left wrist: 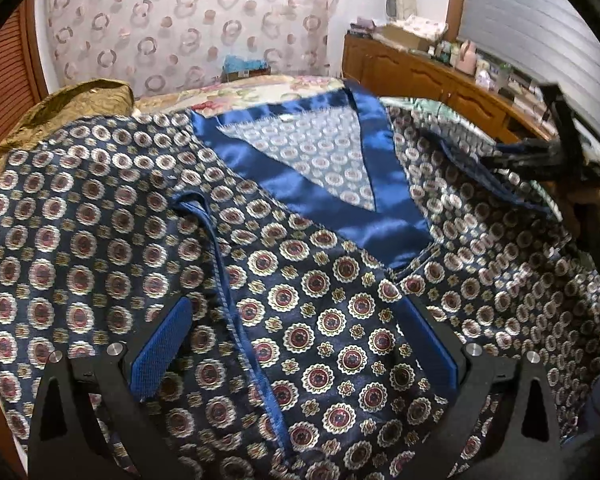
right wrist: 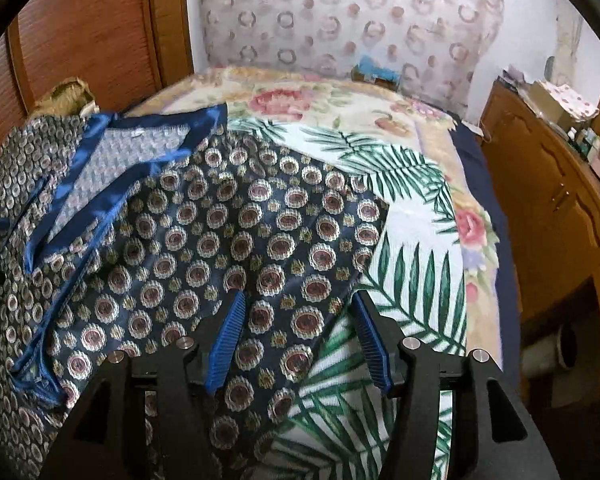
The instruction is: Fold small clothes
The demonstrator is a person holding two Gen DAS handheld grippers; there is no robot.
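**Two tools spread over one patterned garment on the bed**

Two tools hang over the bed, both with their blue pads apart. Farthest left, against the wooden wall panel, sits a crumpled gold cloth [left wrist: 75,100]. Next to it the garment [left wrist: 147,216] lies spread across the bed: dark navy fabric covered in round medallions, with a shiny blue satin collar [left wrist: 300,184] forming a V at the neck, where the paler inside of the fabric shows. A thin blue piped edge [left wrist: 235,292] runs down its front.

Over that front the left tool [left wrist: 295,344] hovers, its jaws wide, the patterned cloth showing between the two pads; neither pad presses it, so far as I can see. Further right, the right tool [right wrist: 300,340] is also spread, its jaws half open. Its left pad sits over the edge of the garment's side panel, and its right pad over a palm-leaf print sheet [right wrist: 412,256] beneath. Nothing is pinched between them.

Under the sheet lies a floral blanket [right wrist: 340,108] that covers the bed up to a circle-patterned curtain [right wrist: 352,20]. Along the right wall stands a wooden cabinet [right wrist: 556,200] with small clutter on top.
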